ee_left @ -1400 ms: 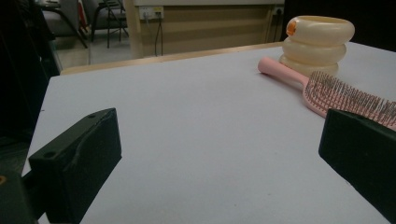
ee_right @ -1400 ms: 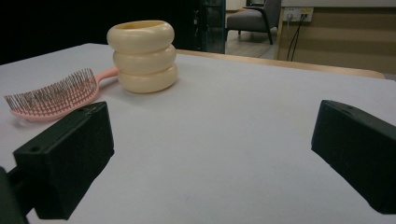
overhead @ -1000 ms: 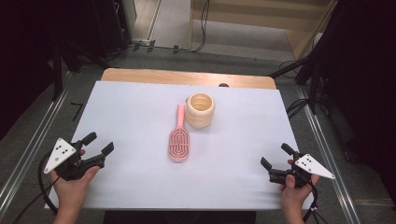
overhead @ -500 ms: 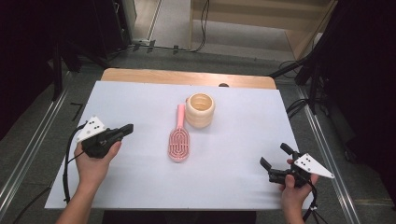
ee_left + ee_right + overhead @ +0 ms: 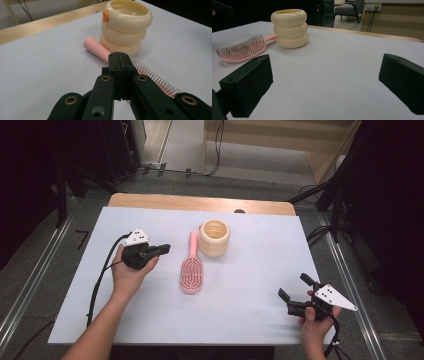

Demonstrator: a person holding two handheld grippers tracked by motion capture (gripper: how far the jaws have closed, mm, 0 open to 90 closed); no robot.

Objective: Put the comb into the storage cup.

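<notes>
— Pink plastic, that hairbrush [image 5: 191,270]: where does it lie from the left tongs [image 5: 159,250]?

— Just off their tips, toward the middle of the table [image 5: 260,270]. Its long axis runs away from the person, handle at the far end beside the cream ringed cup [image 5: 214,238], bristle head nearer. In the left gripper view the handle shows just beyond the tips.

— And the jaws?

— Pressed together, holding nothing. They would have to part before closing across the handle, I judge.

— The right tongs [image 5: 295,295]?

— Spread wide, empty, well apart from the brush near the table's front corner. The left hand is far nearer.
</notes>
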